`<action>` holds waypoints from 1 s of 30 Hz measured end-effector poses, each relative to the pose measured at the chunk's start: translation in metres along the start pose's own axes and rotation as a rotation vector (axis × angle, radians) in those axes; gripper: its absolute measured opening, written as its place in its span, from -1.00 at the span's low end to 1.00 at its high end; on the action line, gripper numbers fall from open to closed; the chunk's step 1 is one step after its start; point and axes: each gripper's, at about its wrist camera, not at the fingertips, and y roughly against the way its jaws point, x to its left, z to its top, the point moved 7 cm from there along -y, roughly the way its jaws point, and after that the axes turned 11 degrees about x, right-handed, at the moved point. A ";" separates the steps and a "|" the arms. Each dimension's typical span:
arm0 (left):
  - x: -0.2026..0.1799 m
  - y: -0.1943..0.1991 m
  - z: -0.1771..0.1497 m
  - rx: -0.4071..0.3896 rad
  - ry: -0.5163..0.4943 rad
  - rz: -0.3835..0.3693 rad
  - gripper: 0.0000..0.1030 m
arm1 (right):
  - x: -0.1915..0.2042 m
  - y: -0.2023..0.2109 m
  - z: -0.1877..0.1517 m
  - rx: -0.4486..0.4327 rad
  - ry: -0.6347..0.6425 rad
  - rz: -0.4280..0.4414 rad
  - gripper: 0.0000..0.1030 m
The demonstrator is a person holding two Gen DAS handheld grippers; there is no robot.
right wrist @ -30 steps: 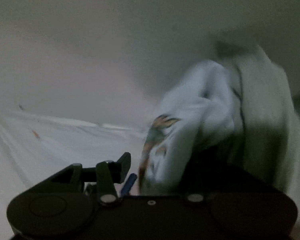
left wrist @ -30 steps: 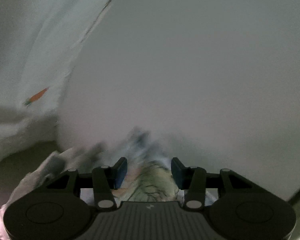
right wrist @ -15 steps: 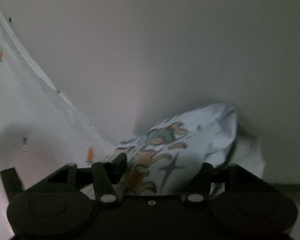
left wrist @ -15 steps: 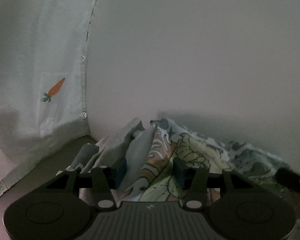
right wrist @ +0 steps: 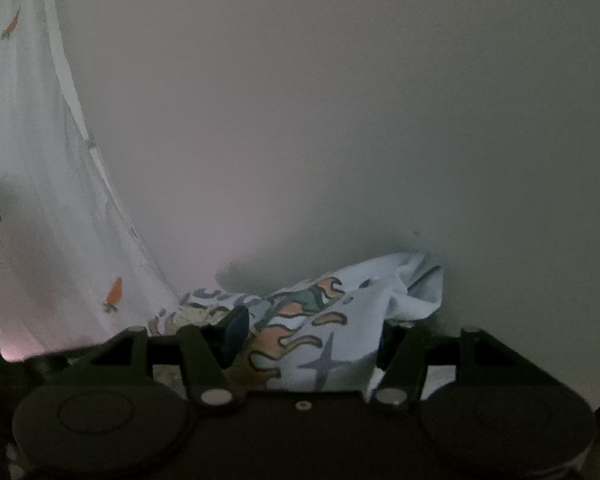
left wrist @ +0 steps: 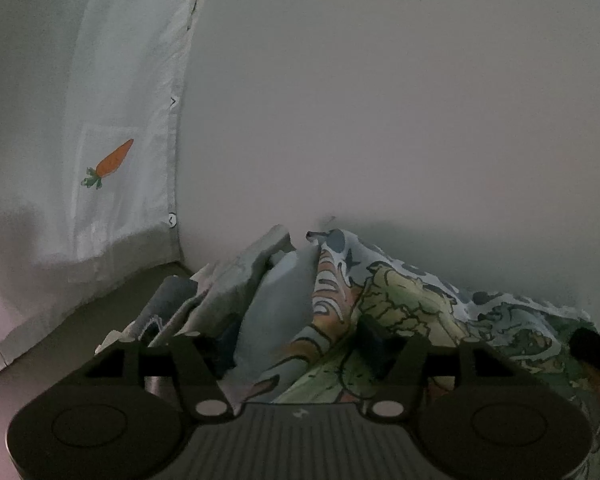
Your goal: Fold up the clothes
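While cloth bunches between both, left claw (left wrist: pixel 300 336) holding printed garment (left wrist: pixel 400 300), right claw (right wrist: pixel 308 332) holding it too, carrot-print sheet (left wrist: pixel 100 120) beside.

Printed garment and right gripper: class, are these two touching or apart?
Touching. In the right wrist view the printed garment is bunched between the fingers of the right gripper and lies against the blue pads.
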 end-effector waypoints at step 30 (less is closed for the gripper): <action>0.000 -0.001 -0.007 -0.017 0.014 0.026 0.43 | 0.257 -0.119 -0.081 0.098 0.224 -0.067 0.66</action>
